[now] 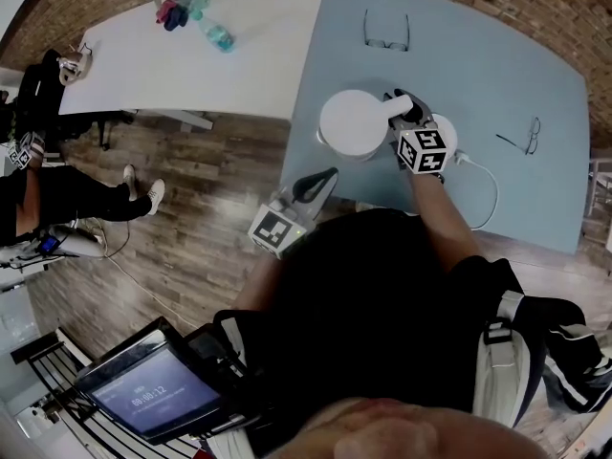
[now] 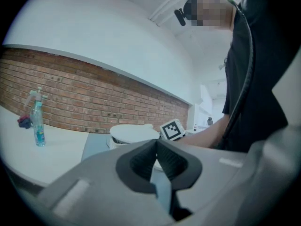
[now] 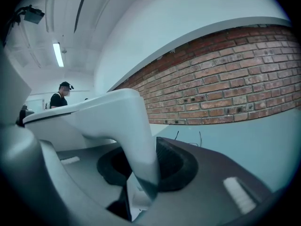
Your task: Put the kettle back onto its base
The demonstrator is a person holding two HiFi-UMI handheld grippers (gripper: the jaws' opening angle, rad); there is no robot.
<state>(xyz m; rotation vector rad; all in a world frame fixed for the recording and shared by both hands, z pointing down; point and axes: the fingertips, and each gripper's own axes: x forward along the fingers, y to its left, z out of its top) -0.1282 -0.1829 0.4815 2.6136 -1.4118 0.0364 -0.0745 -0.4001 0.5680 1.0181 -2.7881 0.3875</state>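
A white kettle (image 1: pixel 352 122) is over the blue table (image 1: pixel 478 75), its lid facing up. Its handle (image 1: pixel 394 108) lies between the jaws of my right gripper (image 1: pixel 409 111), which is shut on it. In the right gripper view the white handle (image 3: pixel 136 140) fills the gap in my right gripper (image 3: pixel 141 157). The round white base (image 1: pixel 448 130) lies just right of the kettle, partly hidden under the marker cube, and its cord (image 1: pixel 488 185) loops to the right. My left gripper (image 1: pixel 320 182) hovers at the table's near edge, shut and empty (image 2: pixel 156 147). The kettle (image 2: pixel 134 134) shows beyond it.
Two pairs of glasses (image 1: pixel 386 29) (image 1: pixel 529 134) lie on the blue table. A spray bottle (image 1: pixel 215 34) (image 2: pixel 37 121) stands on the white table (image 1: pixel 191 65) to the left. A person (image 1: pixel 57 194) sits at far left. A tablet (image 1: pixel 158 390) is near my body.
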